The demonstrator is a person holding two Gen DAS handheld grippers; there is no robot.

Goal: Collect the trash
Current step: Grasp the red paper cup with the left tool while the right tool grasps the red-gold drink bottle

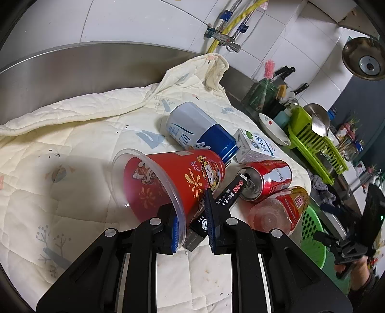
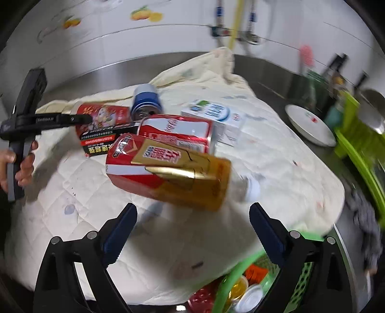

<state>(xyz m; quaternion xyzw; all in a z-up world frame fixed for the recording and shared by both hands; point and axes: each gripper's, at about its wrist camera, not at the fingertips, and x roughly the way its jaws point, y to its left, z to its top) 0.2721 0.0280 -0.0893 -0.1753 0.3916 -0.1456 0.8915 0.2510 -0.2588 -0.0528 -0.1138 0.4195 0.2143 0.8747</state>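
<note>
Quilted cream cloth (image 1: pixel 72 134) is covering a steel counter (image 1: pixel 72 69) (white tiled wall behind). Left gripper (image 1: pixel 192 216) is clamping the red cup (image 1: pixel 168 178) rim beside a black box (image 1: pixel 231 190) reading "SJ-002"; right gripper (image 2: pixel 192 231) is gaping wide, empty, bottle (image 2: pixel 173 168) just ahead.

A cream quilted cloth (image 1: pixel 79 134) with little printed motifs is spread over the stainless steel counter (image 1: pixel 72 69), bunched up at the far corner. Off to the right a white dish (image 1: pixel 274 128) with a small red mark is parked just beside a lime green dish rack (image 1: pixel 312 146), where a metal ladle (image 1: pixel 318 126) is propped. Behind that, black-handled knives (image 1: pixel 288 72) and a pink bottle brush (image 1: pixel 269 68) can be spotted. A yellow hose (image 1: pixel 231 26) and valve fittings are mounted on the white tiled wall (image 1: pixel 125 21).
</note>
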